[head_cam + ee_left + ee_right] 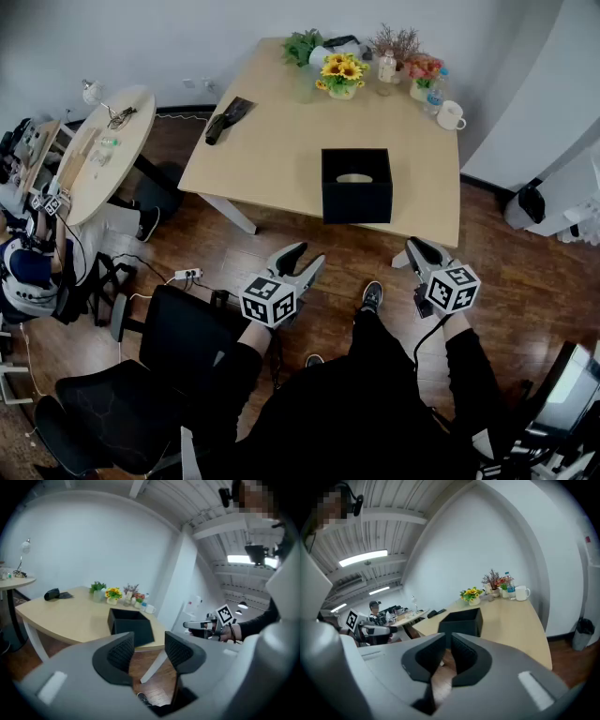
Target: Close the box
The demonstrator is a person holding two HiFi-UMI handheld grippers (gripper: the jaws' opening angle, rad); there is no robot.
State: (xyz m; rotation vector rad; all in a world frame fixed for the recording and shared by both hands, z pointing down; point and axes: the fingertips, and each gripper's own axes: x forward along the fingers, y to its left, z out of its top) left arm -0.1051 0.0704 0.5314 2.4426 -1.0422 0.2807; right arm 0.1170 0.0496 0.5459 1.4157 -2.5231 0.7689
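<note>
The open box [356, 201] sits at the worktop's [272, 150] near edge, centre frame, above and between both grippers, about equally near each. The left gripper's [306, 257] jaws stand wide apart and empty. The right gripper's [416, 248] jaws are a slit apart and empty.

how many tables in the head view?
2. The rectangular table straight ahead, holding the black box, and a round table off to its left. More may sit outside the frame.

Light wooden desk [272, 159]. Open black box [356, 199] stands on it near the front edge, right of centre. At the far edge: sunflower pot [342, 75], bottle [433, 94], white mug [451, 115]; a dark item [228, 118] lies at the left edge.
</note>
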